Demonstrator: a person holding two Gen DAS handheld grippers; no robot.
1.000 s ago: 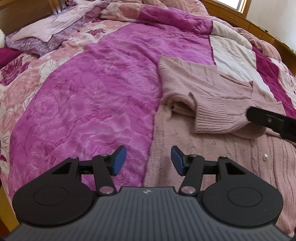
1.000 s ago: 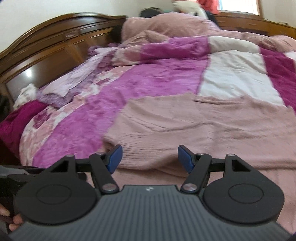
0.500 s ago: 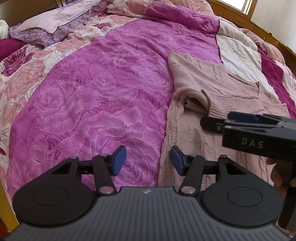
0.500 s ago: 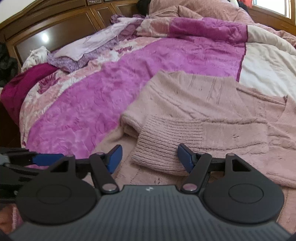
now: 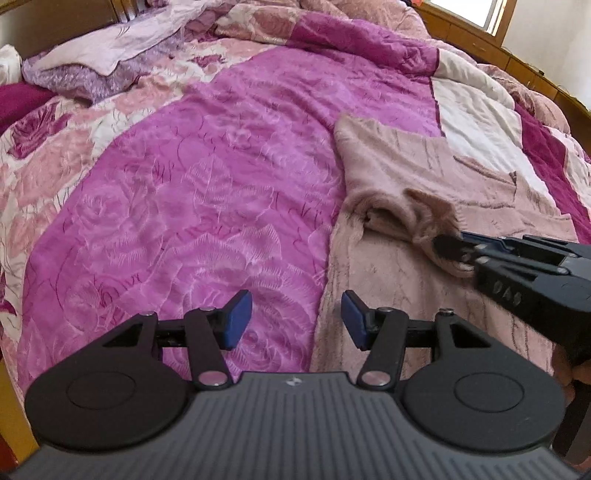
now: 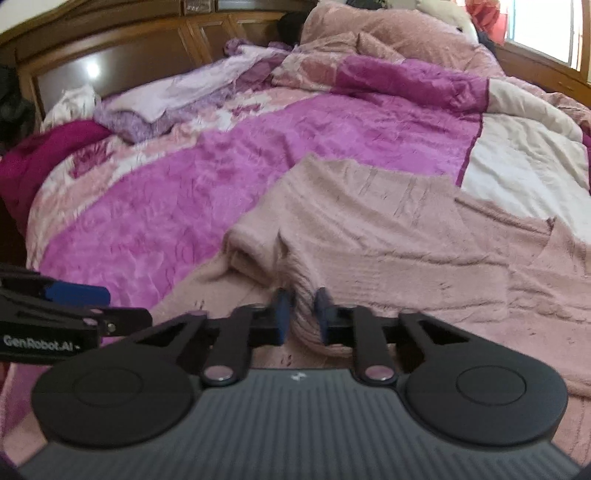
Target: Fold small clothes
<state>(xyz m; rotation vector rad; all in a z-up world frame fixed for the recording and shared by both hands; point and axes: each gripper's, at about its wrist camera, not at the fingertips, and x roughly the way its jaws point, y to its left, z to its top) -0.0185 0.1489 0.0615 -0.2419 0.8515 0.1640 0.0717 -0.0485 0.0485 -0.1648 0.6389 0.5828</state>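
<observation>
A pink knitted sweater (image 5: 402,166) lies spread on the bed, with one sleeve folded across its body. My right gripper (image 6: 301,314) is shut on the ribbed cuff (image 6: 293,269) of that sleeve, and the knit bunches up between the blue pads. In the left wrist view the right gripper (image 5: 456,249) comes in from the right, with the cuff (image 5: 424,214) pulled into a peak. My left gripper (image 5: 295,317) hovers open over the sweater's left edge, nothing between its fingers. Its blue pad (image 6: 77,294) shows at the left of the right wrist view.
A magenta rose-patterned quilt (image 5: 192,192) covers the bed, with a white patch (image 6: 517,166) beyond the sweater. Lilac cloth (image 6: 184,96) and a dark red piece (image 6: 33,158) lie by the wooden headboard (image 6: 122,62). A pink blanket (image 6: 388,33) is heaped at the far end.
My right gripper moved onto the sleeve cuff and closed on it, bunching the knit. The left gripper has stayed open in the same place.
</observation>
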